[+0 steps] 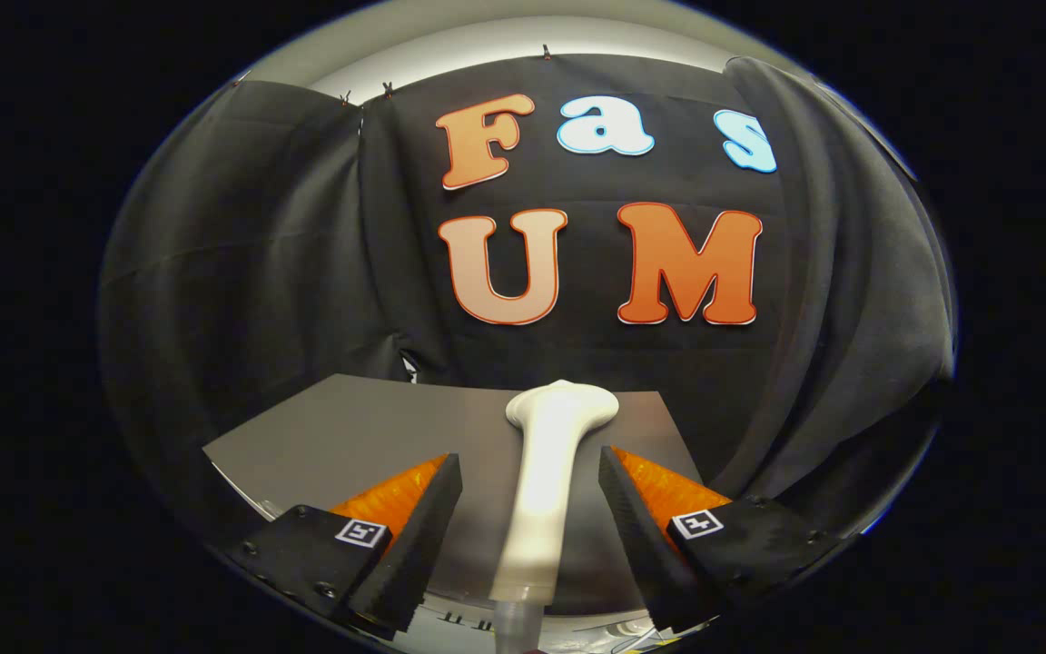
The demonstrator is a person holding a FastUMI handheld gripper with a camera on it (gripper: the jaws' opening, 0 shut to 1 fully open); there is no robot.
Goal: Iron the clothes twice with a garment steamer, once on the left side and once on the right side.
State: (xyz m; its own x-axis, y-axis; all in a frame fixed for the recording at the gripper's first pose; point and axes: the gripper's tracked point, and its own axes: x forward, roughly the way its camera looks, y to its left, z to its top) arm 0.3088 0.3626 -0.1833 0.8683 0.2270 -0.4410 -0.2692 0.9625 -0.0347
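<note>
— Looking along the gripper (530, 477), what sits between the fingers (432, 518)?

— A white steamer (548, 481). It stands upright in the gap, its flared head at the top, just past the fingertips, and its handle runs down between them to a paler, translucent neck at the bottom.

— Are the jaws closed on it?

— No. They stand wide apart, with clear space on both sides of the handle. Neither finger touches the steamer, so nothing is gripped.

— Where does the steamer sit against the rest of the scene?

— It rises in front of a grey table (350, 427), a flat matte slab that stretches ahead of the fingers to the booth's black cloth wall (241, 254). The head overlaps the table's far edge. I cannot tell whether the steamer rests on the table or on something nearer and lower; its foot is cut off.

— Any clothes on view?

— I cannot make out a garment; the table's visible surface is plain grey.

— Any writing, brands or labels?

— None that I can read on the steamer. Each finger base carries a small square marker (362, 532) with a black-and-white pattern, a code rather than text. Below the fingers lies a strip of pale surface with dark small shapes, too blurred to identify.

— And the wall?

— Draped cloth, hanging in folds at the left and right, clipped along its top edge.
</note>
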